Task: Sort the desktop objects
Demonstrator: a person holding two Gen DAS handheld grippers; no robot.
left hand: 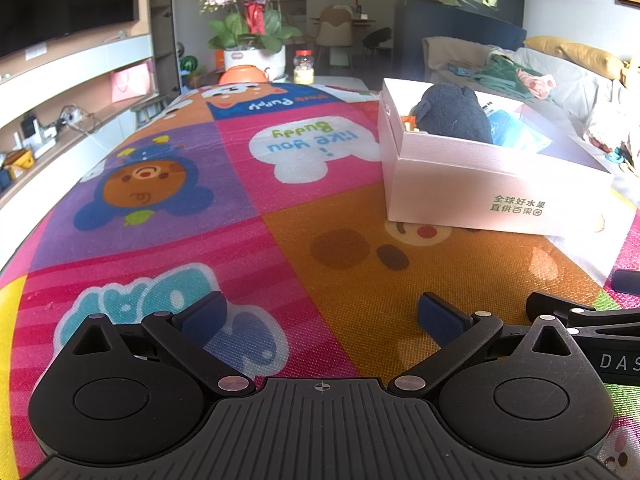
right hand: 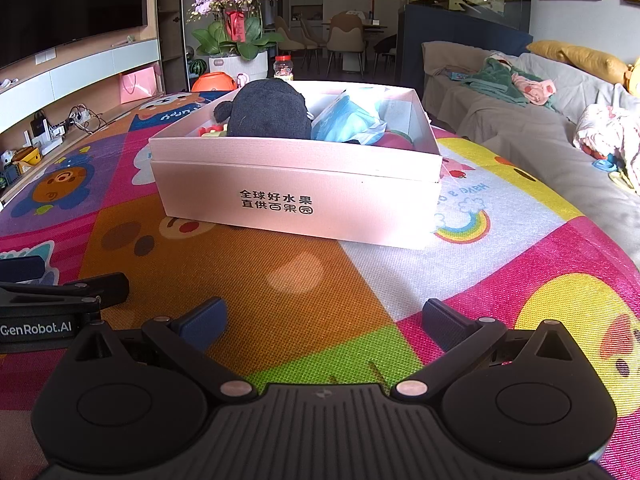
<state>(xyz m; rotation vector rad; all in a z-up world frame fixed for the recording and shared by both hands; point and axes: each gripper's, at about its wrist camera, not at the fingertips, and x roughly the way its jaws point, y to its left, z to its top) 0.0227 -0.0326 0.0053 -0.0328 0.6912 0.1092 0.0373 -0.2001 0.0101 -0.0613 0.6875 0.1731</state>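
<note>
Resting low over the patterned mat (right hand: 304, 304) on the tabletop, the right hand-held gripper (right hand: 324, 322) has its fingers spread apart and empty. The left hand-held gripper (left hand: 322, 320) sits just beside it, fingers likewise apart and empty. Ahead of the right hand-held gripper, and ahead-right of the left one, stands the pink box (right hand: 296, 196). Inside it lie a dark plush toy (right hand: 268, 112), a blue bag (right hand: 348, 120), and small coloured items, possibly toys, partly hidden by the plush.
</note>
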